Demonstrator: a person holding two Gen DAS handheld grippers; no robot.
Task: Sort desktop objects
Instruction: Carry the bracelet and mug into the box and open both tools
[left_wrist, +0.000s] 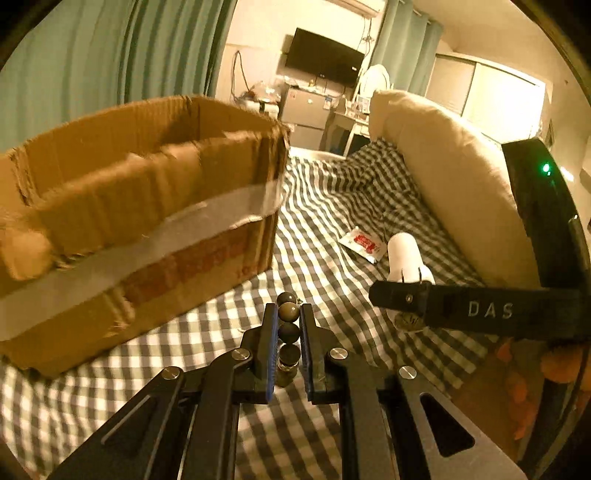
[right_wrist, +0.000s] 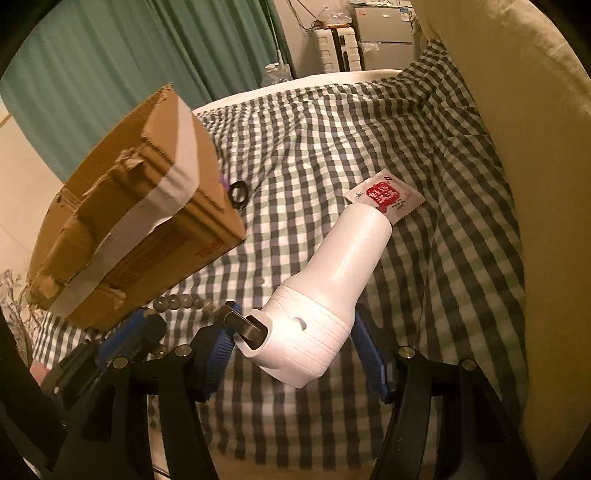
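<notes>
A string of dark round beads (left_wrist: 288, 330) is pinched between the blue pads of my left gripper (left_wrist: 289, 308), which is shut on it and held above the checked cloth (left_wrist: 325, 206). An open cardboard box (left_wrist: 129, 206) stands close on the left. My right gripper (right_wrist: 295, 321) is shut on the wide end of a white plastic plug-in device (right_wrist: 332, 273) with metal prongs. In the left wrist view that device (left_wrist: 404, 254) shows at the right behind a black finger (left_wrist: 461, 308). The right wrist view shows the beads (right_wrist: 181, 302) and the left gripper (right_wrist: 136, 328) at lower left, beside the box (right_wrist: 140, 221).
A red and white sachet (right_wrist: 384, 195) lies on the cloth beyond the white device. Black rings (right_wrist: 238, 192) lie by the box's far corner. A cream cushion (left_wrist: 443, 177) borders the cloth on the right. Curtains and room furniture stand behind.
</notes>
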